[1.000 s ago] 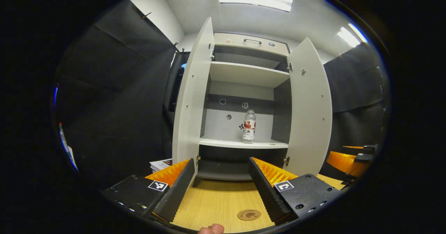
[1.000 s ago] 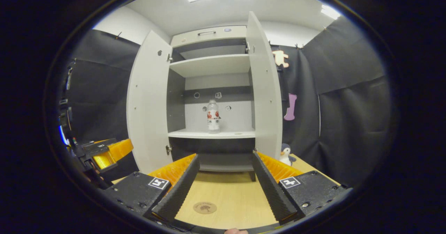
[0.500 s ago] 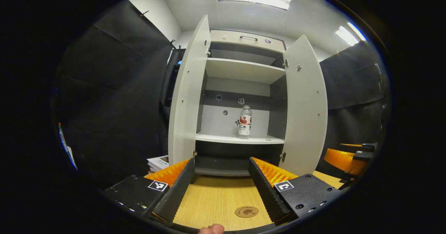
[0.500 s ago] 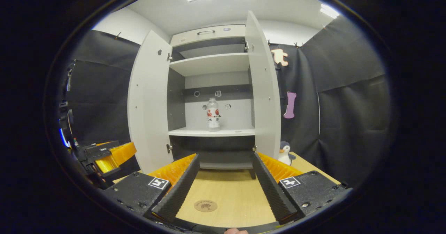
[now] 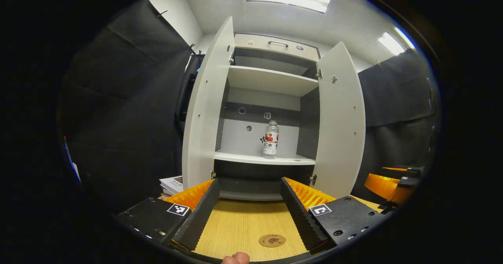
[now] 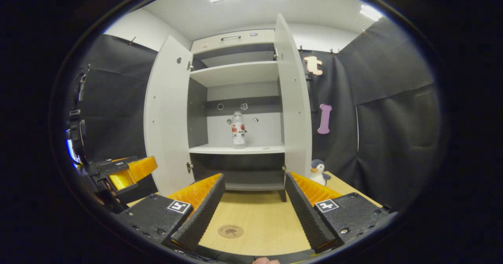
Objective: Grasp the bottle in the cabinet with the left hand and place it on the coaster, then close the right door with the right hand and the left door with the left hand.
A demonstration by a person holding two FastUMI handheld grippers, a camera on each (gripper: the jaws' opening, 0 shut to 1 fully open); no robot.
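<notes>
A clear bottle [image 5: 270, 140] [image 6: 238, 129] with a red and white label stands upright on the lower shelf of a grey-white cabinet [image 5: 271, 80] [image 6: 235, 73]. Both doors, the left door [image 5: 203, 107] [image 6: 165, 114] and the right door [image 5: 340, 118] [image 6: 292, 99], stand wide open. A round brown coaster [image 5: 272, 240] [image 6: 230, 231] lies on the wooden table in front. My left gripper [image 5: 248, 185] is open, low over the table, well short of the cabinet. My right gripper [image 6: 254, 179] is open too, with nothing between its fingers. The right gripper [image 5: 393, 179] also appears at the edge of the left gripper view, the left gripper [image 6: 118, 173] in the right one.
A small penguin toy [image 6: 318, 170] sits on the table [image 6: 259, 217] just right of the cabinet. A stack of booklets [image 5: 173, 184] lies at the left of the cabinet's foot. A thumb tip [image 5: 235, 258] shows at the bottom edge.
Both views have shifted slightly: the cabinet and bottle slid a little left and up in the left gripper view. The bottle, the doors and the coaster have not moved. Both grippers stay open.
</notes>
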